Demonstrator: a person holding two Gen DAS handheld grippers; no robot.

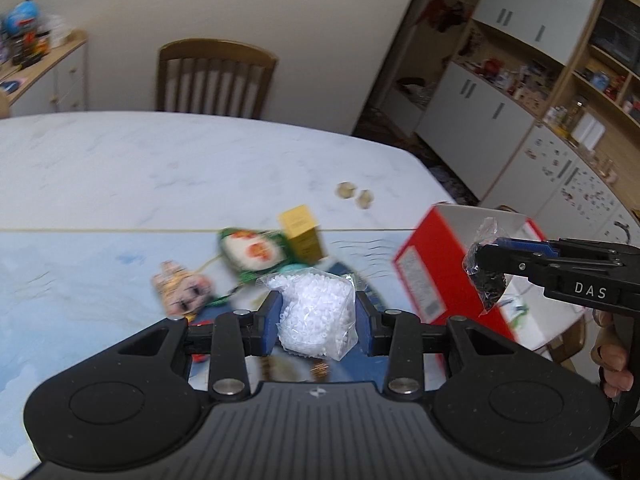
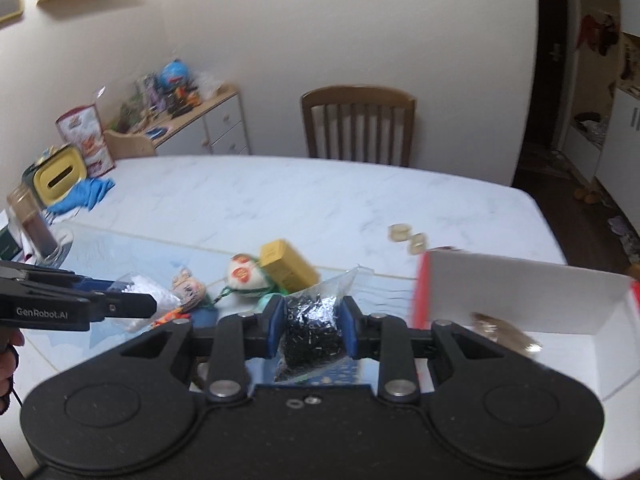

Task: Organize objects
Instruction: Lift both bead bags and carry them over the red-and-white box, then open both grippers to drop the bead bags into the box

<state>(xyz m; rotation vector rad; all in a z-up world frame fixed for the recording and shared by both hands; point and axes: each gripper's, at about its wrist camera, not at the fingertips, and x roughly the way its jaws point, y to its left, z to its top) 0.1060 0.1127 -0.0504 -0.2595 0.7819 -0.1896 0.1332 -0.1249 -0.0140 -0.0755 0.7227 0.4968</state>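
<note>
Two grips up | red box (image 2: pixel 520 292) open at table (image 2: pixel 320 196) edge, likely the collecting bin | left gripper (image 1: pixel 316 312) clamps bag of white beads (image 1: pixel 316 312), lifted clear | right gripper (image 2: pixel 310 328) pinches bag of black beads (image 2: pixel 310 328) beside box, seemingly for drop-in

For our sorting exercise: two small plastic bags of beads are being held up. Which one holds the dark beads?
The bag of black beads, clamped in the right gripper. The left gripper holds the bag of white beads.
</note>
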